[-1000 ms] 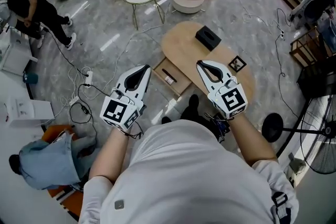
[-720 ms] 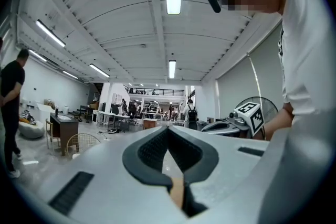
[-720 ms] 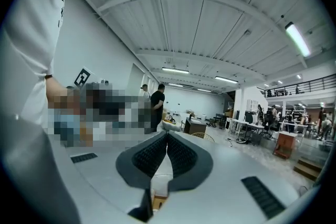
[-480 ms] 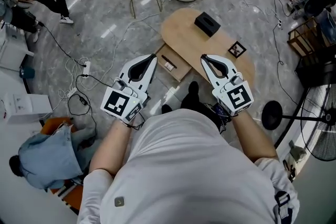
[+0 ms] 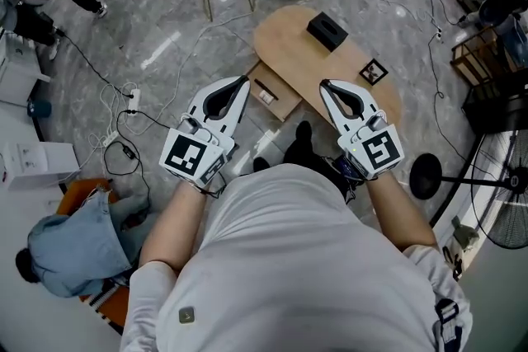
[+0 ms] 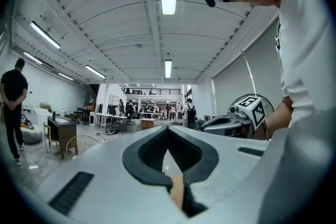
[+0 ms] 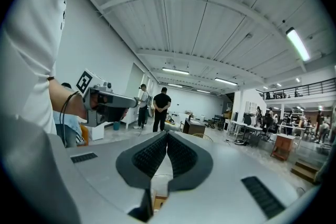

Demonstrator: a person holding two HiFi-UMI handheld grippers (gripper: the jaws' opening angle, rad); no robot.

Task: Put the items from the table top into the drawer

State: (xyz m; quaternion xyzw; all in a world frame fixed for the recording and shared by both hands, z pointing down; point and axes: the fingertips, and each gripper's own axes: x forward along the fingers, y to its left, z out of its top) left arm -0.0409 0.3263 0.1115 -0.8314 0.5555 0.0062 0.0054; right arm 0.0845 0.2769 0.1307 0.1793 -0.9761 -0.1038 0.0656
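Approach to the low oval tabletop (image 5: 289, 53): person stands over it w/ both tools held level. Left gripper (image 5: 245, 81) and right gripper (image 5: 322, 84) are both empty. Left fingers (image 6: 152, 152) are pressed together at the tips w/ nothing between; right fingers (image 7: 149, 157) likewise.

Black box (image 5: 327, 30) sits on the far part of the tabletop, ahead of and beyond the right gripper, well apart from it. Its long axis runs diagonally, upper left to lower right in the head view. Right hand is the nearer one. A square marker card (image 5: 373, 72) lies on the tabletop's right side, beside the right gripper.

Wooden drawer (image 5: 285, 105) stands pulled open at the tabletop's near-left edge, between the two grippers and closer to the left one. A small item (image 5: 266, 95) lies inside; can't tell what.

Vs. a sec ago: tabletop and drawer lie closer to both sets of tips, and the bystander in black has shifted toward the top-left corner. Fingers unchanged.
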